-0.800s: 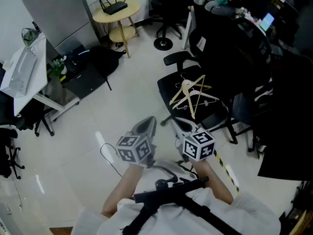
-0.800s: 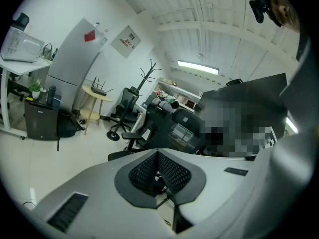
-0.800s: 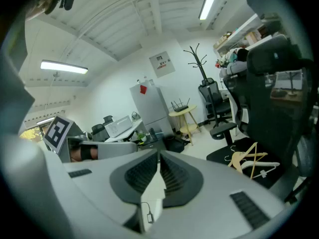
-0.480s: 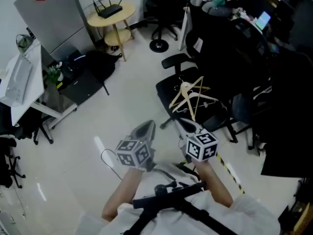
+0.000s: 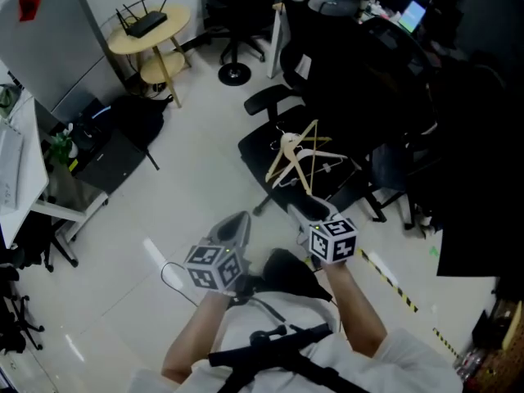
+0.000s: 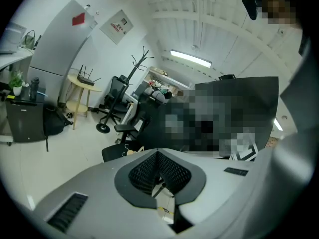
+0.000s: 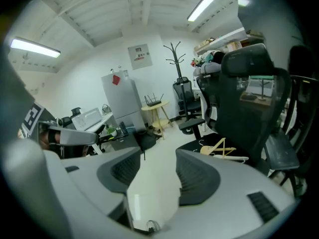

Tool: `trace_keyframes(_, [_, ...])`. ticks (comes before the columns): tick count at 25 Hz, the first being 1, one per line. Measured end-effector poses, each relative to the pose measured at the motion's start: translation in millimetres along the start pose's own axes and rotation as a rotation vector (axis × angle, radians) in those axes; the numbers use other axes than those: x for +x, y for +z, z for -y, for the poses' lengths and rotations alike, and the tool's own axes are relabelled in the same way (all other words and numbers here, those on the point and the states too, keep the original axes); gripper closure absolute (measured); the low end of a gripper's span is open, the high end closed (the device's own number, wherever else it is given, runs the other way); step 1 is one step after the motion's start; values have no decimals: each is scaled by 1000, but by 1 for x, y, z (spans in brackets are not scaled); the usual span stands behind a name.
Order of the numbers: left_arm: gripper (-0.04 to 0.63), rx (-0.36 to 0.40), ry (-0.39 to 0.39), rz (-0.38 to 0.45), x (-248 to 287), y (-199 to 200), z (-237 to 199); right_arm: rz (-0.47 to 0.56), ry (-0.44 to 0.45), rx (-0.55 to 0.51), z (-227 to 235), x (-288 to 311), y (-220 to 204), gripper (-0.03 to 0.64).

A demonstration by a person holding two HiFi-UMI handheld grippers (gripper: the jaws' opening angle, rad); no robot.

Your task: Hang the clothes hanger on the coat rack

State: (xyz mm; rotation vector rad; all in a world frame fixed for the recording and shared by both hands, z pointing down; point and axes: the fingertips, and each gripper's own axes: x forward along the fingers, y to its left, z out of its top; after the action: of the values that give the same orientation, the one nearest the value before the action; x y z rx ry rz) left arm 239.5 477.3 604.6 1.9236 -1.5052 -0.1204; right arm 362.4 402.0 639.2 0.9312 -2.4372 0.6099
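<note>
Wooden clothes hangers (image 5: pixel 296 155) lie in a loose pile on the seat of a black office chair (image 5: pixel 266 142); they also show in the right gripper view as pale hangers (image 7: pixel 223 151). A black coat rack (image 7: pixel 176 59) stands at the far wall, also seen as the coat rack (image 6: pixel 137 66) in the left gripper view. My right gripper (image 5: pixel 301 218) points at the chair seat from just short of it, jaws open and empty. My left gripper (image 5: pixel 233 228) hovers over the floor to its left, its jaws shut with nothing between them.
A round wooden side table (image 5: pixel 147 31) with a router stands at the back left. A grey cabinet (image 5: pixel 49 39) and a white desk (image 5: pixel 15 166) line the left side. Dark chairs and desks (image 5: pixel 393 72) crowd the right. Yellow-black tape (image 5: pixel 389 278) marks the floor.
The view has shifted so the chair and hangers sit further left and closer. Both grippers kept their poses, the right one now nearer the chair seat.
</note>
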Motion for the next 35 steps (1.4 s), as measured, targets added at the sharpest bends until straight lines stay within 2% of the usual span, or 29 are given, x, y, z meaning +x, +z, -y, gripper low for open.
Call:
trace_keyframes(8, [597,28,-51,-111,59,-15,-7,-74,-99,2,70,56,-12,345])
trace_keyframes(17, [598,-1,-112,-256,149,-41,-26,-199,-199,30,152,132,-39,347])
trace_keyframes(22, [598,-20,-106,-317,198,-53,-45,-269,-227,75,188,167,-61,347])
trace_keyframes(27, [598,-22,-84,-362,233,-66,-63,-346,-252,36,218,206,-84,348])
trace_keyframes(29, [598,-23,-66,-384,247,-74,-73,-367,-263,47,229,221,-92,371])
trace_keyframes(35, [598,-35,-52,-438,278,-94,-92,-440,-287,50,260,259,-128,374])
